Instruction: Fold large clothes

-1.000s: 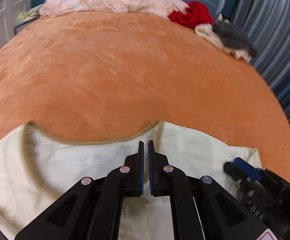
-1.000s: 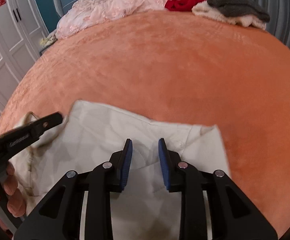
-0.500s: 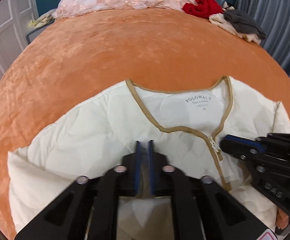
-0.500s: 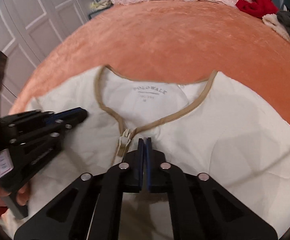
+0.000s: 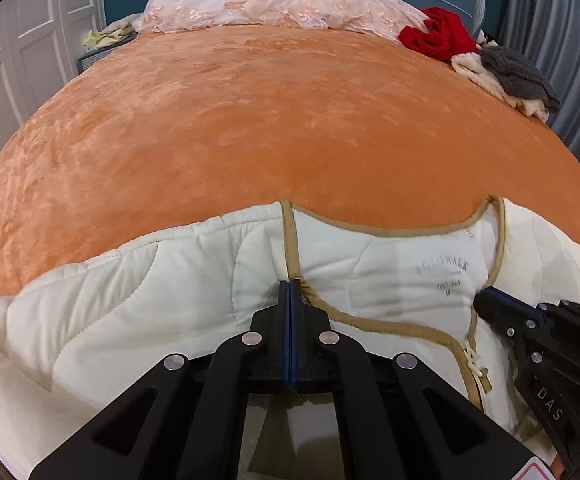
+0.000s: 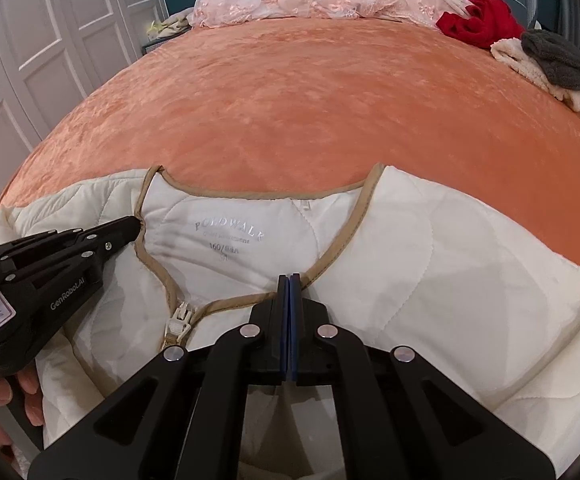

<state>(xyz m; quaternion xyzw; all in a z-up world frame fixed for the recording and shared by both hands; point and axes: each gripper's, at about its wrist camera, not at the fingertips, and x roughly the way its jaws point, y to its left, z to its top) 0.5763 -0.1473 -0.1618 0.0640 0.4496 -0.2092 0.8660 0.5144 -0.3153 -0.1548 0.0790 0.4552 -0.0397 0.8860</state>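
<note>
"POLOWALK" inside jacket (image 6: 430,264) neck, "GenRobot.AI" on left hand-held gripper (image 6: 136,226), "DAS" on right hand-held gripper (image 5: 480,300)

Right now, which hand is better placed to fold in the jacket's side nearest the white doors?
Left, most likely. The left gripper is shut on the tan trim of the jacket toward the doors; the right gripper pinches the trim across the zipper, farther away.

Pink lace cover (image 5: 282,4), red garment (image 5: 438,38) and grey knit (image 5: 518,76) lie on the orange bedspread (image 5: 274,128).
</note>
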